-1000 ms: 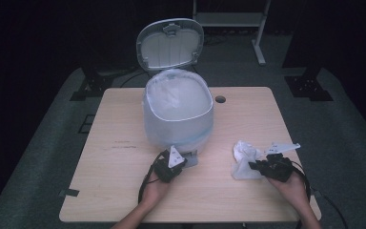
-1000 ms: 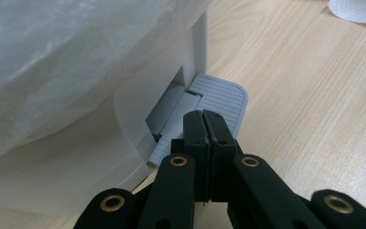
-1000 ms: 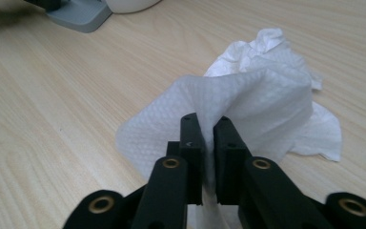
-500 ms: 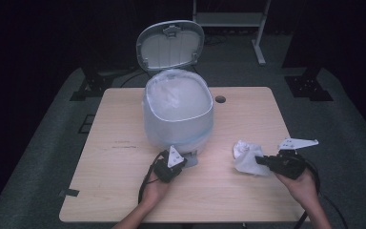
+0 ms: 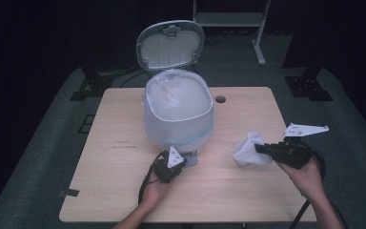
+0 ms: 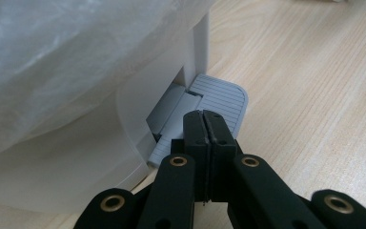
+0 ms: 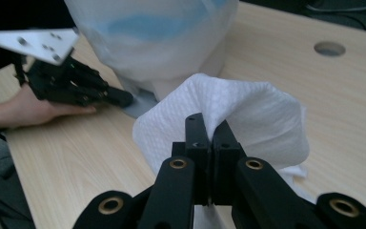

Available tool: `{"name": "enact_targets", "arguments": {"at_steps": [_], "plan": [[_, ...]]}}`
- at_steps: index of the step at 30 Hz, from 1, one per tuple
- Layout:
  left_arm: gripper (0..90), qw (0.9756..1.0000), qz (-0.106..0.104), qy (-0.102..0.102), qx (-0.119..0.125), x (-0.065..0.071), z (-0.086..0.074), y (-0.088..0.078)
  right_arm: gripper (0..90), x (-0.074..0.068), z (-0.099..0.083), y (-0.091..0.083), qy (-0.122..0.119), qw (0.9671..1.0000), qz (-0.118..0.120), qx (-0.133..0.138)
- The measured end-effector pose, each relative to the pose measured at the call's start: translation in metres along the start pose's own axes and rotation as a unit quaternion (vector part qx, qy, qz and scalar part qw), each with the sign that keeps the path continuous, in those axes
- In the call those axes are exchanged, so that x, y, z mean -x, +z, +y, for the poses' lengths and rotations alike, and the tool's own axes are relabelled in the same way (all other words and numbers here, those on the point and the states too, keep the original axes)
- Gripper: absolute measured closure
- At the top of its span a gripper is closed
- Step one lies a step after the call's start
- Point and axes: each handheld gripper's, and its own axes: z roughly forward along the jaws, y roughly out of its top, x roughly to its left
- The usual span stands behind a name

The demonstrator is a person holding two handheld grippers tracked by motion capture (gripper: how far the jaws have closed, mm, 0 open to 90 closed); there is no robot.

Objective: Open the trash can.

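Observation:
A white pedal bin (image 5: 178, 112) with a plastic liner stands mid-table, its lid (image 5: 170, 45) tipped up and back. My left gripper (image 5: 186, 161) is shut, and its closed tips (image 6: 204, 117) rest on the bin's grey ribbed pedal (image 6: 219, 100). To the right, my right gripper (image 5: 259, 149) is shut on a crumpled white paper towel (image 5: 248, 150) held above the tabletop. In the right gripper view the towel (image 7: 248, 114) bulges around the closed jaws (image 7: 208, 125). Beyond it lie the left gripper (image 7: 124, 98) and the bin's base.
The wooden table (image 5: 124, 191) has a round cable hole (image 5: 220, 99) behind the bin on the right. Dark floor, a cable and metal stand legs (image 5: 257, 45) lie beyond the far edge.
My right gripper has lifted the paper towel off the table and drawn slightly right. The left gripper has stayed on the pedal and the lid stays up.

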Motion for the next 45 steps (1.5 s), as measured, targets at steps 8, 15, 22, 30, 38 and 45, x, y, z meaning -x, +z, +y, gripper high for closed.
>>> {"name": "enact_targets", "arguments": {"at_steps": [8,15,22,30,38,45], "plan": [[89.7,1.0,0.004,0.0,0.007,0.002,-0.001,0.0,88.0,-0.014,0.041,-0.013,-0.018,0.9995,0.018,0.018],[89.7,0.9999,0.005,-0.001,0.009,0.002,-0.001,0.0,88.0,-0.022,0.069,-0.019,-0.033,0.999,0.024,0.018],[89.7,0.9999,0.006,-0.002,0.009,0.002,-0.002,0.0,88.0,-0.028,0.092,-0.022,-0.046,0.9984,0.027,0.017],[89.7,0.9999,0.009,-0.001,0.008,0.003,-0.002,0.0,88.0,-0.033,0.114,-0.026,-0.057,0.9977,0.031,0.02],[89.8,0.9999,0.009,-0.001,0.009,0.003,-0.002,0.0,88.0,-0.034,0.135,-0.031,-0.064,0.9969,0.038,0.026],[89.7,0.9999,0.011,0.0,0.009,0.003,-0.002,0.0,88.0,-0.045,0.159,-0.031,-0.08,0.9958,0.039,0.02]]}}
